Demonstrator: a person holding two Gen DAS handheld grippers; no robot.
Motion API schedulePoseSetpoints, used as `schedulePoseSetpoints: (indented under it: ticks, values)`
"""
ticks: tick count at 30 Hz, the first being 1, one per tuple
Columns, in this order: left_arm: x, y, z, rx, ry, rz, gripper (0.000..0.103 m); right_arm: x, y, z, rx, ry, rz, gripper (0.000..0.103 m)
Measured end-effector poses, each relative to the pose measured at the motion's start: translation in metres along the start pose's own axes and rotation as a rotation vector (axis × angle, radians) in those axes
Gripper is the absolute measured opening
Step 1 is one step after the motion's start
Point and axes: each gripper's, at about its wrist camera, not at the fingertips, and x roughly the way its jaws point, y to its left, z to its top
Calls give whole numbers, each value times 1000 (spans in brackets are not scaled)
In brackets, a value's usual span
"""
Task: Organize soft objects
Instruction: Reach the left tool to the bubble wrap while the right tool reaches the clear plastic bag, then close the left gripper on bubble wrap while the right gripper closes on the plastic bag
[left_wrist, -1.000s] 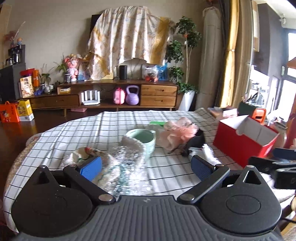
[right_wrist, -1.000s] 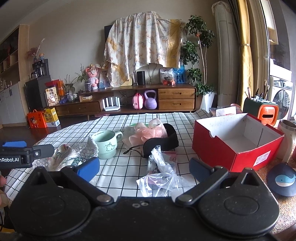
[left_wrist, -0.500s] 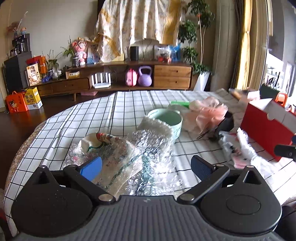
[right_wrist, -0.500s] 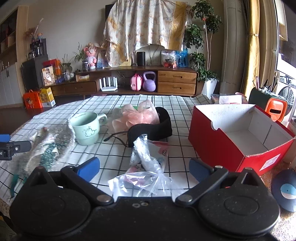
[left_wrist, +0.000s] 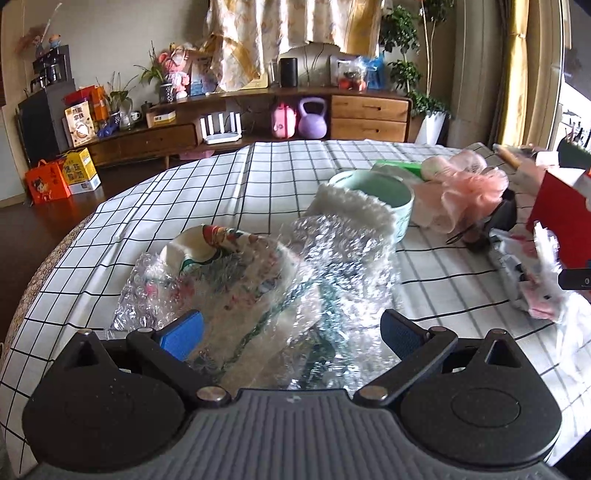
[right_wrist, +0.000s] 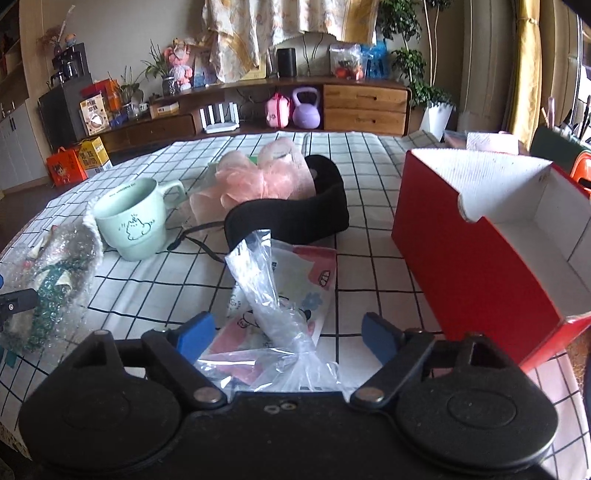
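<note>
My left gripper (left_wrist: 291, 334) is open and low over a bubble-wrap bundle (left_wrist: 295, 266) with patterned cloth inside; the bundle lies between its blue pads (left_wrist: 183, 334) without being pinched. My right gripper (right_wrist: 288, 336) has its jaws closing around a clear plastic bag (right_wrist: 280, 295) with printed cloth inside, and the pads (right_wrist: 380, 338) stand off it. A pink mesh pouf (right_wrist: 258, 181) and a black padded band (right_wrist: 295, 218) lie mid-table. The open red box (right_wrist: 480, 251) stands at the right.
A mint mug (right_wrist: 129, 225) stands between the bundle and the pouf, with a white knit piece (left_wrist: 351, 206) leaning on it. The checked tablecloth (left_wrist: 184, 206) covers a round table whose edge falls away at the left. A pen holder (right_wrist: 561, 144) stands behind the box.
Both grippers have moved forward and down towards the table. The bubble-wrap bundle and the plastic bag now sit between their pads, and the right jaws have narrowed a little.
</note>
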Motion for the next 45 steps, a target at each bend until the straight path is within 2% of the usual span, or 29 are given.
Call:
schedulePoseSetpoints:
  ticks: [5,8,10,13,15,19,21,23,26,32,37,45]
  values:
    - [10,3,-3,2,16,10,102,13,-4,-1,21,44,9,76]
    - [14,4,-4,3,25,10,89,18,-2,-1,18,55,10,73]
    - [15,4,-5,4,32,14,86,19,0,-1,16,57,12,71]
    - [15,4,-6,2,27,17,74,19,1,-1,10,61,15,61]
    - [13,4,-6,3,24,15,62,20,1,-1,8,65,23,53]
    - [10,5,-7,0,14,-5,49,19,3,-2,-1,64,12,50]
    - [8,5,-7,-5,7,-12,40,18,3,-2,-2,60,10,45]
    - [5,6,-6,-10,1,-22,35,17,3,-1,-5,60,13,40]
    - [2,6,-5,-14,-1,-29,32,15,3,-2,-3,54,14,35]
    - [-6,11,-2,-40,-12,-41,23,7,3,-4,-1,32,16,30]
    - [-18,12,-1,-43,-31,-35,11,-5,2,-4,8,-1,21,29]
    - [-40,10,5,-47,-70,-54,9,-34,-2,-4,33,-55,40,28]
